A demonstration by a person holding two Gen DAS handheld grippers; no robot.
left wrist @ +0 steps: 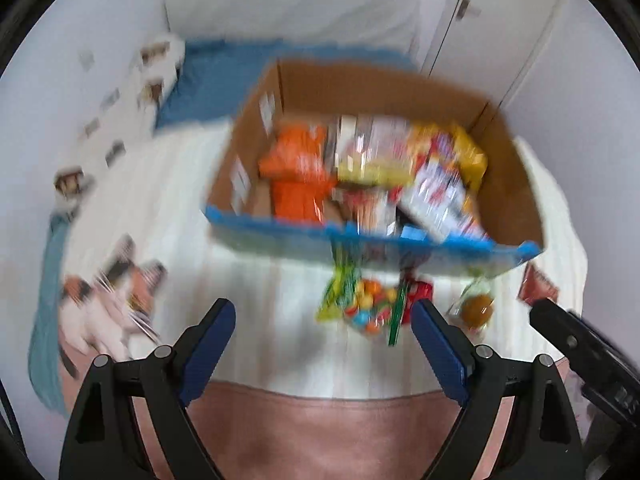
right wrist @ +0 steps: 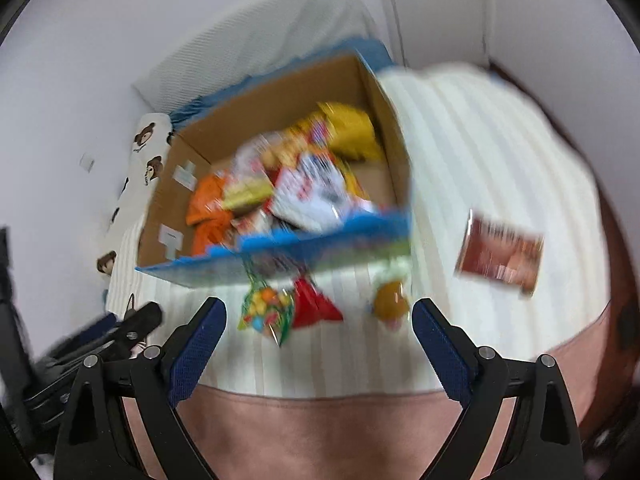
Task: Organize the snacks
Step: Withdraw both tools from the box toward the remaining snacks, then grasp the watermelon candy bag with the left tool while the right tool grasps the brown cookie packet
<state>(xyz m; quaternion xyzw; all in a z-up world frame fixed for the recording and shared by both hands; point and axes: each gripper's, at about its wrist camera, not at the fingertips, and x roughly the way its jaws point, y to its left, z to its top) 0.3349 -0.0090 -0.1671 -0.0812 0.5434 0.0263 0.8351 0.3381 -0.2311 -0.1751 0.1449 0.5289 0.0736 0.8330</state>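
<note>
Lying crosswise — brown snack packet [right wrist: 500, 258], long axis sideways; both jaws open, empty.

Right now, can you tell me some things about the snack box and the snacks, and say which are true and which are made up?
1. The cardboard box has snacks inside. True.
2. Both grippers are holding a snack. False: the left gripper and right gripper are open and empty.
3. A brown packet lies alone on the white blanket. True.
4. The colourful candy bag is inside the box. False: it lies on the blanket before it.
</note>
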